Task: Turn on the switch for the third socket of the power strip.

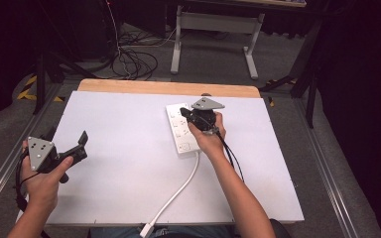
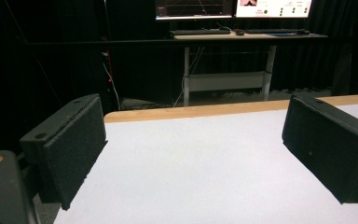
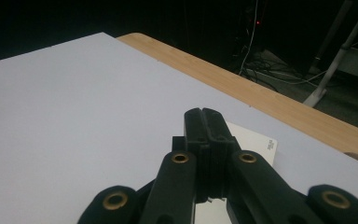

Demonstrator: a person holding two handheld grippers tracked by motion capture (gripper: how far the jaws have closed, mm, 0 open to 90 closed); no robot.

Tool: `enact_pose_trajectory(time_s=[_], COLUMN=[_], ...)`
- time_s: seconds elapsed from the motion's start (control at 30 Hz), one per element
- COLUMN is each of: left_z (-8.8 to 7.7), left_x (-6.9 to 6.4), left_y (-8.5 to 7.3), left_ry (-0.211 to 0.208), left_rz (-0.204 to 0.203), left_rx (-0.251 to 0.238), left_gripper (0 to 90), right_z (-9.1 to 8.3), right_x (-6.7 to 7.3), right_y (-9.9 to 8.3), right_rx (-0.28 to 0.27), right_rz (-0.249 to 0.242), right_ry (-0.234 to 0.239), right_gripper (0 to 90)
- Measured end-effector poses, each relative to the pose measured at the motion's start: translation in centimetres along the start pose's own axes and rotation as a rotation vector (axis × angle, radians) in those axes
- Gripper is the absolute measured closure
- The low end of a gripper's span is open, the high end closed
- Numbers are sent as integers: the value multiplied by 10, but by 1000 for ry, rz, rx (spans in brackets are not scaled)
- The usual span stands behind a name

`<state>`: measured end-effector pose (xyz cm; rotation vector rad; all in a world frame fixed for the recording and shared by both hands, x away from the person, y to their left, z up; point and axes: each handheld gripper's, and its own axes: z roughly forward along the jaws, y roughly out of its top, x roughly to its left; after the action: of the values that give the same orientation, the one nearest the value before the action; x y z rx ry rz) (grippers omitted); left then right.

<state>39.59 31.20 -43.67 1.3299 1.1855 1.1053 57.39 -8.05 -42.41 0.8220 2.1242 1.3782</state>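
Power strip [image 1: 181, 130] lies flat on white counter [image 1: 119, 163], toward far edge, right of middle; white cord [image 1: 178, 191] runs from its near end to near counter edge. Right tongs [image 1: 184, 115] clenched, jaws pressed together with nothing between, tips over strip's far end; whether they touch it, cannot tell. In right gripper view, strip's corner [image 3: 256, 140] peeks out behind closed jaws. Left tongs [image 1: 83, 141] released, jaws wide apart, held near left counter edge, well apart from strip. Wooden strip [image 1: 168, 88] borders far side.
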Motion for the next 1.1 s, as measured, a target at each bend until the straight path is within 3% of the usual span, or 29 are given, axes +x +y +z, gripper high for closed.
enact_pose_trajectory(time_s=[1.1], left_z=[-5], left_x=[4], left_y=[-1], left_ry=[25], left_rz=[10], left_rx=[6], left_gripper=[67], right_z=[37], right_x=[1], right_y=[3], right_rx=[46], right_rz=[12], right_ry=[18], right_gripper=[900])
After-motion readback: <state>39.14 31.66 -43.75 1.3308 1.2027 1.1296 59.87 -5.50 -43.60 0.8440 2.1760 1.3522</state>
